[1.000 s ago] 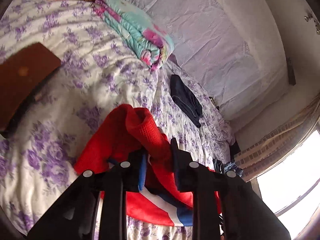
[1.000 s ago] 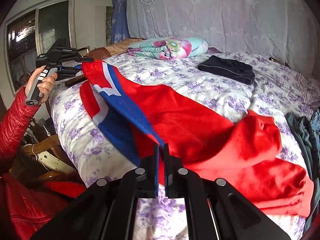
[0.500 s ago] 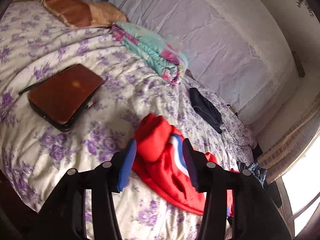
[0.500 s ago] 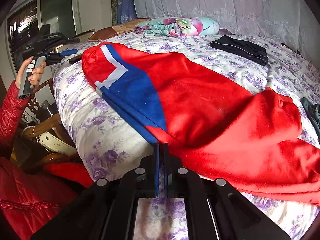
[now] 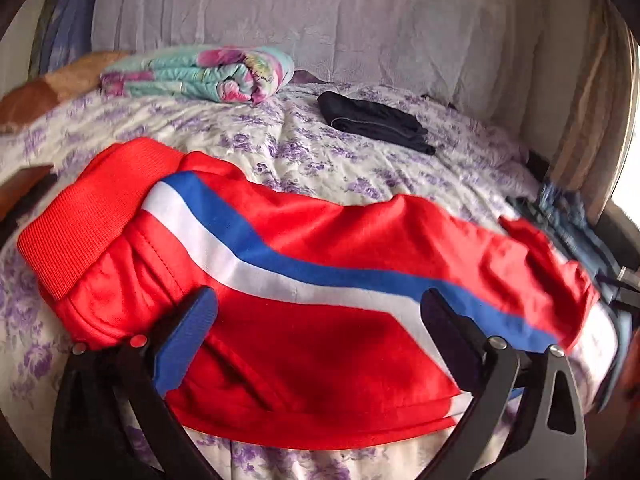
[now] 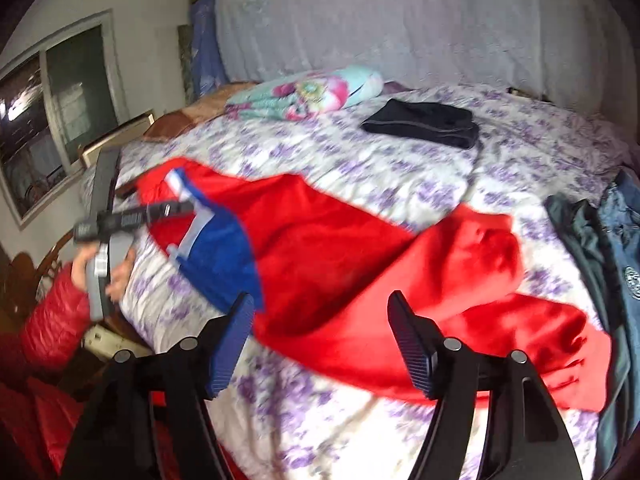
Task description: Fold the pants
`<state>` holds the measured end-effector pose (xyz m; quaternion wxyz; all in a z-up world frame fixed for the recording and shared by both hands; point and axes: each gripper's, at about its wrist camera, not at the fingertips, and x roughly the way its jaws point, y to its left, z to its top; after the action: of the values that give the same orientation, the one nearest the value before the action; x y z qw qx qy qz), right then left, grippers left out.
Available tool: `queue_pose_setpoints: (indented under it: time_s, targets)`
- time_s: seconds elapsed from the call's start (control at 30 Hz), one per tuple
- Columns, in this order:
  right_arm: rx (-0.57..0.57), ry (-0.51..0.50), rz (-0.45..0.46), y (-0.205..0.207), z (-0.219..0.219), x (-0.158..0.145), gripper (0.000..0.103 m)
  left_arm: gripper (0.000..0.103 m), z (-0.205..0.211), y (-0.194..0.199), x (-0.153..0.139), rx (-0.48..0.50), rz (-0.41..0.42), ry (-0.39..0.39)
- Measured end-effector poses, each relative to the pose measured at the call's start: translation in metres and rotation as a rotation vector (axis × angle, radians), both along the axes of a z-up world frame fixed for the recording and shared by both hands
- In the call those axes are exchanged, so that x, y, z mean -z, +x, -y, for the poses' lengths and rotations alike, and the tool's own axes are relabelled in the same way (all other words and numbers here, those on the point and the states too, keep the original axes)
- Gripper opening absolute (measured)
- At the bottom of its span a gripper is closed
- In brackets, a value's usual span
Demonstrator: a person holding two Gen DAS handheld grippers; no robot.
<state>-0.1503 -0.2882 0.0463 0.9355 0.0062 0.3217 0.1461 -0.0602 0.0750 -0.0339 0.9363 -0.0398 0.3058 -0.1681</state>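
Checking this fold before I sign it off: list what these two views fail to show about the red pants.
- Red pants, left wrist view: near edge hidden behind the opening left gripper.
- Right wrist view: the pants' near edge is motion-blurred around the opening right gripper, so its layering is unreadable.
- Leg cuffs: bunched at the right; neatness unclear.
- Clothes pile: cut by the frame edge.
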Motion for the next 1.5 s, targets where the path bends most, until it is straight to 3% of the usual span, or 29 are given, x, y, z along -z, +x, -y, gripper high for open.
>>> queue_pose_setpoints:
  time_s: [0.07, 0.23, 0.33, 0.4, 0.67, 0.77, 0.87, 1.03, 1.1, 1.13, 1.17, 1.3, 1.5]
  targets:
    - [0.129, -0.005, -0.035, 0.035, 0.011, -0.004, 0.076, 0.098, 0.005, -0.001, 0.001, 0.004, 0.006, 0.036]
    - [0.266, -0.105, -0.188, 0.121, 0.003, 0.032, 0.076, 0.098, -0.005, -0.005, 0.0, 0.012, 0.017, -0.04]
    - [0.308, -0.165, -0.232, 0.141, -0.001, 0.057, 0.076, 0.098, -0.003, -0.009, 0.002, 0.017, 0.032, -0.028]
    - [0.313, -0.138, -0.238, 0.14, 0.006, 0.065, 0.072, 0.098, -0.002, -0.01, 0.003, 0.023, 0.04, -0.017]
    - [0.321, -0.006, -0.228, 0.117, 0.038, 0.059, 0.009, 0.098, -0.005, -0.01, 0.003, 0.027, 0.045, -0.035]
    - [0.334, 0.041, -0.195, 0.107, 0.047, 0.056, 0.004, 0.098, -0.004, -0.01, 0.003, 0.024, 0.042, -0.025]
    - [0.351, 0.121, -0.131, 0.083, 0.06, 0.045, 0.004, 0.098, -0.002, -0.009, 0.003, 0.022, 0.04, -0.01]
    - [0.464, 0.308, -0.05, -0.005, 0.109, 0.041, 0.005, 0.098, -0.003, -0.009, 0.003, 0.023, 0.042, -0.014]
    - [0.553, 0.343, -0.097, -0.034, 0.131, 0.058, 0.042, 0.098, -0.003, -0.009, 0.003, 0.025, 0.043, -0.023]
    - [0.574, 0.398, -0.084, -0.05, 0.141, 0.065, 0.053, 0.098, -0.003, -0.01, 0.003, 0.024, 0.043, -0.025]
    - [0.565, 0.45, -0.073, -0.06, 0.147, 0.069, 0.052, 0.098, -0.003, -0.01, 0.003, 0.024, 0.042, -0.023]
    - [0.593, 0.379, -0.002, -0.072, 0.145, 0.053, 0.055, 0.098, 0.0, -0.01, 0.003, 0.019, 0.04, -0.01]
    - [0.63, 0.348, -0.015, -0.05, 0.156, 0.06, 0.055, 0.098, -0.001, -0.01, 0.003, 0.017, 0.041, -0.012]
